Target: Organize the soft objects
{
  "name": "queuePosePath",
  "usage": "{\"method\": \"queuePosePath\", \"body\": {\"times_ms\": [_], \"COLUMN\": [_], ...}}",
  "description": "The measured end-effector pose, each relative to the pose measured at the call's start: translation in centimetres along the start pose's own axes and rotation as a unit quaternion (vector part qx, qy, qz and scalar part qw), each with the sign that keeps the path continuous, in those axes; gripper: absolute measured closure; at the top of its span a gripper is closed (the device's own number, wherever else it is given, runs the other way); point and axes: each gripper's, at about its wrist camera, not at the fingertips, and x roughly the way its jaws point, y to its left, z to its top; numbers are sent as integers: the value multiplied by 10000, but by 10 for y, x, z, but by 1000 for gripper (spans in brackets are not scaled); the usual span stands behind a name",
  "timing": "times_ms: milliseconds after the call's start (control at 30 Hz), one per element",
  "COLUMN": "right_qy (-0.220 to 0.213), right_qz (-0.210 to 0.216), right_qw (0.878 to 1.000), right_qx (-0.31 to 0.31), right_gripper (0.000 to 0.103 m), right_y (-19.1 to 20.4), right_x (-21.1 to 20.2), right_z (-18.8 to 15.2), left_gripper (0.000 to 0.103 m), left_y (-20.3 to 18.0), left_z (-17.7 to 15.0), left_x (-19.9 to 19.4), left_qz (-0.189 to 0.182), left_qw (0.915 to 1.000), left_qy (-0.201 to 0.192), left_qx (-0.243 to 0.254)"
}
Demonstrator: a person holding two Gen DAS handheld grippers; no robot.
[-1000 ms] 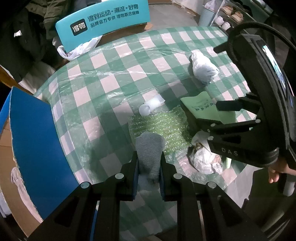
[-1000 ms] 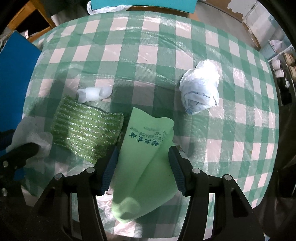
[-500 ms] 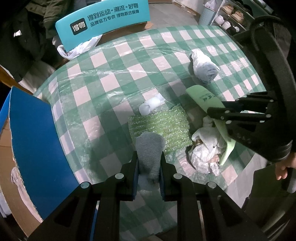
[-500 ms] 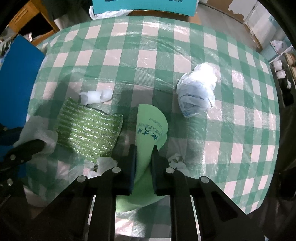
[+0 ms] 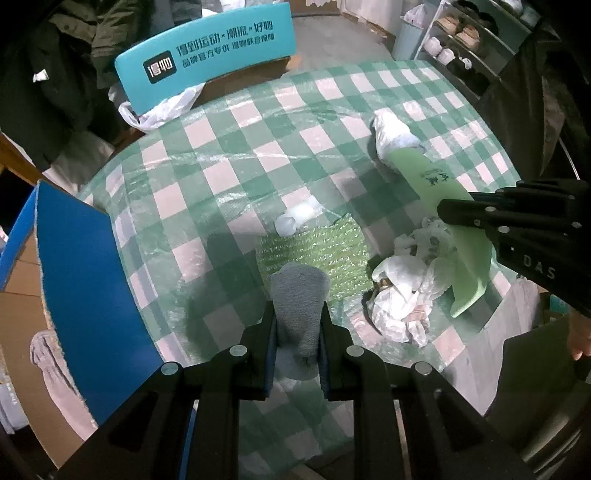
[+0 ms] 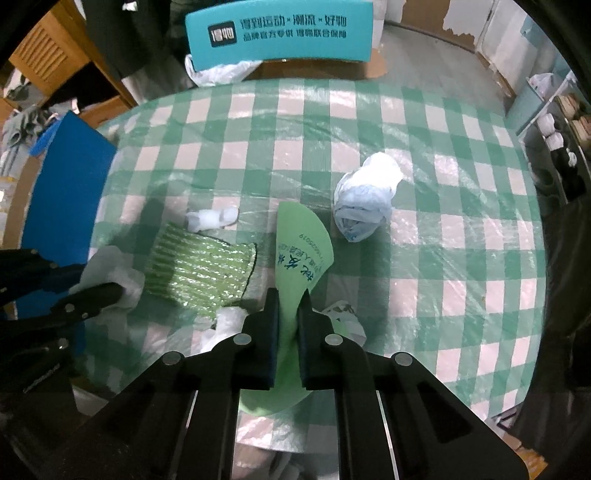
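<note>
Overhead, two handheld black grippers pointed steeply down at a round table (image 6: pixel 424 122) covered in a green-and-white checked plastic cloth. The left gripper (image 5: pixel 297 325) was clamped narrowly on a folded grey fleecy cloth (image 5: pixel 300 295), which stood up between its fingers above the near edge of the table. The right gripper (image 6: pixel 288 325) had its jaws pinched tight on a pale green foam sheet printed with dark characters (image 6: pixel 301 254); the sheet curled upward past the fingertips and hung below them, lifted off the cloth. Between the two grippers, near the table's near edge, lay a green sheet of bubble wrap (image 5: pixel 314 251), flat on the cloth. Just beyond its far side lay a small white roll of foam (image 5: pixel 297 218). A crumpled heap of white plastic bags (image 5: pixel 400 291) sat just to the right of the bubble wrap, under the hanging green sheet. Towards the right edge of the table, well apart from the rest, lay a bunched white and pale blue plastic bag (image 6: pixel 364 199). At the left edge stood a cardboard box with a blue flap (image 5: pixel 77 280). Beyond the far edge was a teal panel with white Chinese lettering (image 6: pixel 280 33), a loose white bag beneath it.
</note>
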Motion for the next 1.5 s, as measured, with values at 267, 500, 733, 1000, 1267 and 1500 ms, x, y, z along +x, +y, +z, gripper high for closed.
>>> {"method": "queuePosePath", "body": {"times_ms": [267,500,733,1000,1267,1500], "right_qy": [-300,-588,-805,-1002,-1128,-1211], "right_qz": [48,81,111,136,220,322], "right_qw": [9994,9976,9955,9926,9898,9866], "right_qx": [-177,-350,-488,-666,-842,-1045], "right_gripper": [96,97,97,97,97,97], "right_y": [16,29,37,49,66,89], "right_x": [-31,-52,-69,-85,-97,-104], "right_z": [-4,-3,-3,-2,1,7], "left_gripper": [84,84,84,84,85,84], "left_y": [-2,3,6,9,18,35], "left_z": [-2,-6,-11,-17,-24,-34], "left_x": [-18,-37,-56,-71,-83,-92], "left_qz": [113,194,296,453,611,738], "left_qw": [9997,9991,9978,9962,9945,9929], "left_qy": [-198,-389,-587,-740,-853,-929], "left_qx": [47,15,16,64,15,-110]}}
